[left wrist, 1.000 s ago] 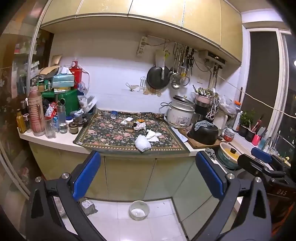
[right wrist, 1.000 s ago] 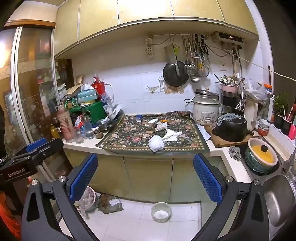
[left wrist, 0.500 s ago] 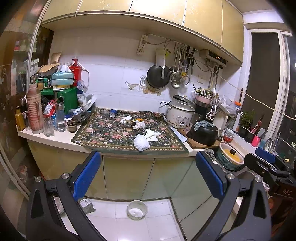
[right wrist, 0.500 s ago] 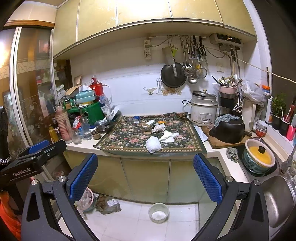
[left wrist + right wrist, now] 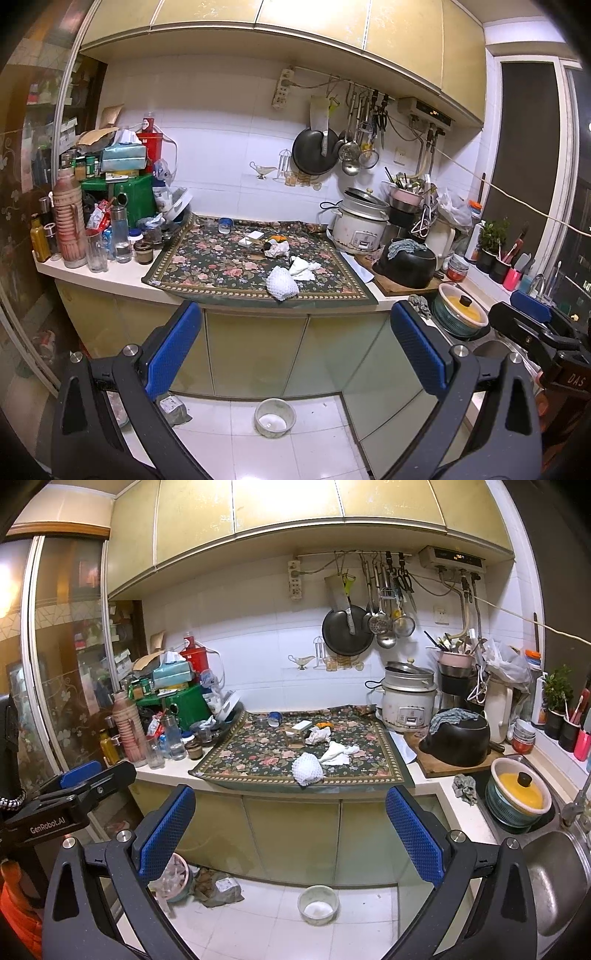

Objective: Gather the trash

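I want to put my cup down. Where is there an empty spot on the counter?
The left part of the floral mat is bare, between the jars and the white foam net. The left corner by the green box is crowded.

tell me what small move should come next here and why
Probably bring the right gripper forward toward the white foam net at the near edge of the floral mat. Both grippers are open, empty and well short of the counter, and that net is the closest loose scrap, with crumpled tissue just behind it.
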A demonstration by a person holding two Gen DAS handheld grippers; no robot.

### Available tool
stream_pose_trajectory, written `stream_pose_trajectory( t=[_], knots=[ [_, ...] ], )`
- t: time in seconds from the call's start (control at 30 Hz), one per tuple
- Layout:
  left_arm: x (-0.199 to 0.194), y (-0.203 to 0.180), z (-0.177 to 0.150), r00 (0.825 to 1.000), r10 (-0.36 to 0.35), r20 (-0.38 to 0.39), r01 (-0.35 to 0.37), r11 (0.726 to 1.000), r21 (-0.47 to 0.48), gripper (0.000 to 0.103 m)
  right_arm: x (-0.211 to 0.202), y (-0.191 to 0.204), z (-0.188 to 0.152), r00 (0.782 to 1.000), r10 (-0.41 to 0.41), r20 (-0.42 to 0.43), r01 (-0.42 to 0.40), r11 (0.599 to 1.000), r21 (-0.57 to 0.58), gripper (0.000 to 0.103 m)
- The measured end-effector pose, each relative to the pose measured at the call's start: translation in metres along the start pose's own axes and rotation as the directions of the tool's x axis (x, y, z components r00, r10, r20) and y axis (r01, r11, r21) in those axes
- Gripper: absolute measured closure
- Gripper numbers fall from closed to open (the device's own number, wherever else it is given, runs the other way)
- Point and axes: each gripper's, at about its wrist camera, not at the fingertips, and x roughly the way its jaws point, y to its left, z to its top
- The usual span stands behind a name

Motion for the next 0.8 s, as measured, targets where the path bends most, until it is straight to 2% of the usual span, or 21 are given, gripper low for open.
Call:
stream_pose_trajectory(
  t=[0.8],
  knots=[
    [-0.0014, -0.0044, -0.0011, 1.0, 0.005, 0.008, -0.005, 1.0, 0.007, 0.0, 0.0001, 0.0018, 0.0023, 1.0, 0.01, 0.002, -0.01, 1.0, -0.003, 0.0]
  ],
)
